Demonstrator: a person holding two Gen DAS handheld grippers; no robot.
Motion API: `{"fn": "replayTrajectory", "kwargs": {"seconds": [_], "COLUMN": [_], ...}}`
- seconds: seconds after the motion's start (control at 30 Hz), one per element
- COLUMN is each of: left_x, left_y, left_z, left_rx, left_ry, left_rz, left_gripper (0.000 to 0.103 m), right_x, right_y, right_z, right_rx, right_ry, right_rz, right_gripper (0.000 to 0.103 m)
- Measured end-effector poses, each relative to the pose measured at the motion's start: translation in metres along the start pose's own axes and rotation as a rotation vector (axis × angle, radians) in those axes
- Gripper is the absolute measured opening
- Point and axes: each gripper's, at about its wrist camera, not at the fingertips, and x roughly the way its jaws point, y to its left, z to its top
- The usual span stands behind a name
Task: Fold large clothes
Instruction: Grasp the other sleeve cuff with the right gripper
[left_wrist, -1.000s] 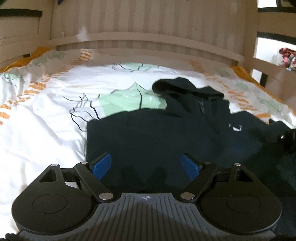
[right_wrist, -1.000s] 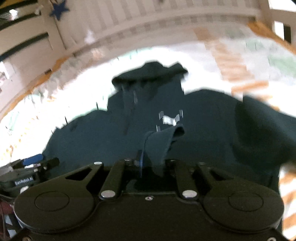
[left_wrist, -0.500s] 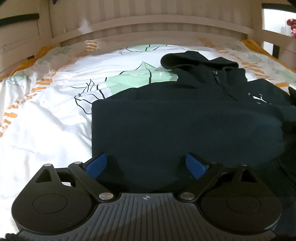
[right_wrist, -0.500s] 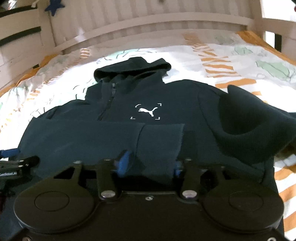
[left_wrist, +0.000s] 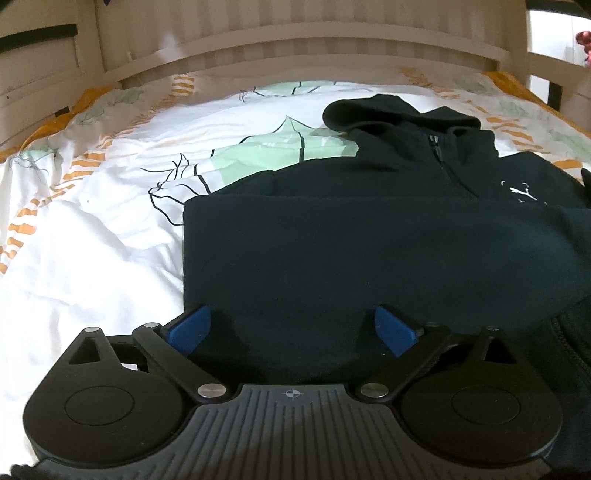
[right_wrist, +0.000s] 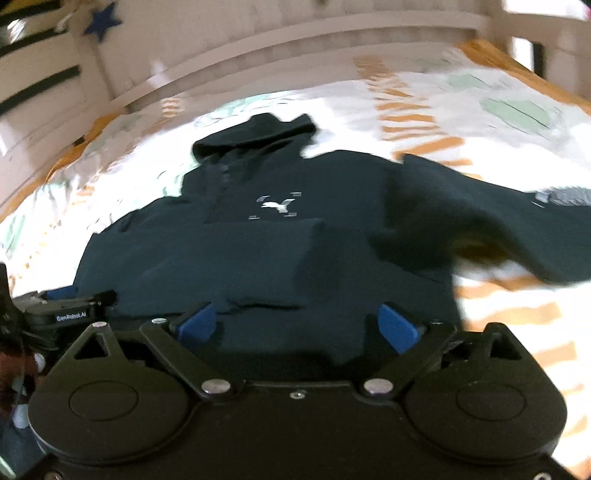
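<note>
From the left wrist, the left gripper (left_wrist: 291, 330) is seen spread wide and empty over the dark hoodie (left_wrist: 369, 251), which lies on the bedsheet (left_wrist: 92, 240); the folded sleeve (left_wrist: 332, 236) could be dragged askew if snagged. From the right wrist, the right gripper (right_wrist: 297, 326) has just been opening, nothing between the pads; the loose sleeve (right_wrist: 498, 229) may slide off the bed.

A bed (left_wrist: 92, 236) with white leaf-printed bedding fills the frame; a dark hoodie (left_wrist: 369, 251) lies flat across its centre-right.
</note>
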Motion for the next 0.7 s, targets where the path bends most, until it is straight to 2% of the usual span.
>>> {"fn": "replayTrajectory", "kwargs": {"seconds": [0.07,0.13,0.23,0.43,0.57,0.7], "left_x": [-0.004,-0.013,-0.033,-0.064,-0.065,-0.057], "left_y": [-0.001,-0.004,-0.022,-0.084,-0.125,-0.153], "left_z": [0.006,0.013,0.024,0.055,0.071,0.075], "left_rx": [0.001,-0.020,-0.028,0.052,0.077,0.090], "left_ry": [0.024,0.030,0.000,-0.081,-0.089,-0.083], "left_rz": [-0.002,-0.035,-0.101,-0.246,-0.325,-0.361], "left_gripper": [0.097,0.097,0.097,0.097,0.097,0.097], "right_x": [-0.014,-0.028,-0.044,-0.065,-0.065,-0.054], "right_y": [-0.014,-0.027,-0.047,-0.094,-0.140,-0.189], "right_z": [0.004,0.010,0.019,0.041,0.054,0.057], "right_rx": [0.042,0.067,0.086,0.154,0.289,0.460], "right_ry": [0.002,-0.006,-0.029,-0.080,-0.073,-0.045], "right_rz": [-0.014,-0.036,-0.070,-0.186,-0.306,-0.399], "right_gripper": [0.097,0.097,0.098,0.102,0.102,0.102]}}
